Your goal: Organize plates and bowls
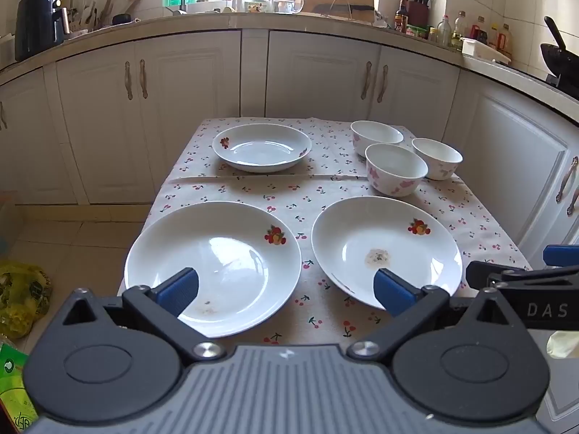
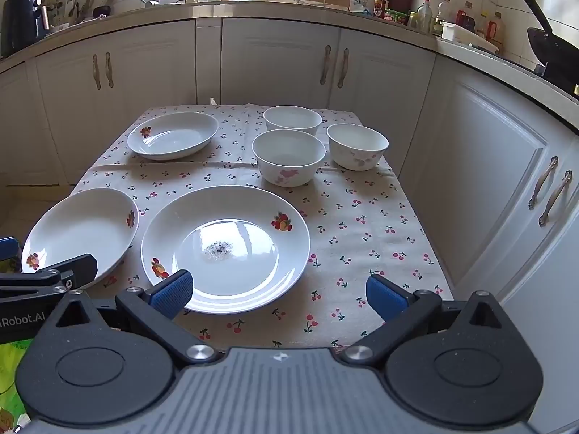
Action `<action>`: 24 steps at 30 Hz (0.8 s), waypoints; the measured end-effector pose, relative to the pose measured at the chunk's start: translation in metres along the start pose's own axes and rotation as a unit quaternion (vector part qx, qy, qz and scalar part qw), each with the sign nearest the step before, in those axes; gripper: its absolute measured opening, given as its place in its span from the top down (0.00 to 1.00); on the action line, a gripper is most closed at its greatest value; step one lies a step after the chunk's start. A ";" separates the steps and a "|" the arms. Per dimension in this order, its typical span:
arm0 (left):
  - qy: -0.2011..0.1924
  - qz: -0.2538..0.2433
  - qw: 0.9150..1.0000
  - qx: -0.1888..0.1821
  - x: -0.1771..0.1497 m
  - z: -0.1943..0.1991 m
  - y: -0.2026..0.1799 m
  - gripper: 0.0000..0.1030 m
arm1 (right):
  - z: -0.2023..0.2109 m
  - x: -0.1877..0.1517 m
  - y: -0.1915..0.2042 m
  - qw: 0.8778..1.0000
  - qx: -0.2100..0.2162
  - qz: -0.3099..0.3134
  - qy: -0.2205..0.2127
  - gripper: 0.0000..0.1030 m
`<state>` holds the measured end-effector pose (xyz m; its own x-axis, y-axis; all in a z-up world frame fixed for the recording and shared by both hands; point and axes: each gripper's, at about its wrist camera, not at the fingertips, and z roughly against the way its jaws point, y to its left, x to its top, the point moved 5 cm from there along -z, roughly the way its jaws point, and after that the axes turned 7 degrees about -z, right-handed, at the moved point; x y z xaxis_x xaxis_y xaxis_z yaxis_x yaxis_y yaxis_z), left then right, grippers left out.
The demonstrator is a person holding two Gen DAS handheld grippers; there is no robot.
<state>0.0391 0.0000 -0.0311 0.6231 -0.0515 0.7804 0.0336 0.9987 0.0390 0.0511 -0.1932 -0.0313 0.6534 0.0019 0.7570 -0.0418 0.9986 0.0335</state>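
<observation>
Three white plates with fruit prints lie on a cherry-print tablecloth: a near left plate (image 1: 213, 267) (image 2: 79, 231), a near right plate (image 1: 383, 246) (image 2: 226, 249) with a crumb stain, and a far plate (image 1: 261, 147) (image 2: 173, 140). Three white bowls with pink flowers stand apart at the far right: front (image 1: 395, 169) (image 2: 288, 157), back (image 1: 376, 136) (image 2: 292, 119), right (image 1: 437, 157) (image 2: 357, 145). My left gripper (image 1: 286, 291) is open and empty above the table's near edge, between the two near plates. My right gripper (image 2: 279, 294) is open and empty by the near right plate.
The small table (image 2: 362, 224) stands before white kitchen cabinets (image 1: 318, 72). Cabinet doors with handles (image 2: 546, 188) run close along its right side. Tiled floor and a yellow bag (image 1: 18, 296) lie to the left. The counter behind holds bottles, a wok (image 2: 550, 47) and utensils.
</observation>
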 end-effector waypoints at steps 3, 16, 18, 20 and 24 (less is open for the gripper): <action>0.000 -0.001 1.000 0.001 0.000 0.000 0.000 0.01 | 0.001 0.000 0.000 1.000 -0.001 0.001 0.001 0.00; -0.005 -0.002 1.000 0.000 0.003 0.005 -0.001 0.01 | 0.003 0.000 -0.002 1.000 -0.007 0.002 -0.008 0.00; -0.005 -0.002 1.000 0.000 0.004 0.005 -0.002 0.01 | 0.003 0.001 -0.001 1.000 -0.007 0.001 -0.008 0.00; -0.005 -0.002 1.000 0.000 0.003 0.005 -0.002 0.01 | 0.003 0.001 -0.001 1.000 -0.007 0.002 -0.008 0.00; -0.005 -0.002 1.000 0.000 0.003 0.005 -0.001 0.01 | 0.003 0.001 -0.001 1.000 -0.007 0.001 -0.009 0.00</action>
<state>0.0372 -0.0016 -0.0258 0.6144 -0.0556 0.7870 0.0359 0.9984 0.0425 0.0494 -0.1947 -0.0291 0.6399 0.0034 0.7684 -0.0320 0.9992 0.0223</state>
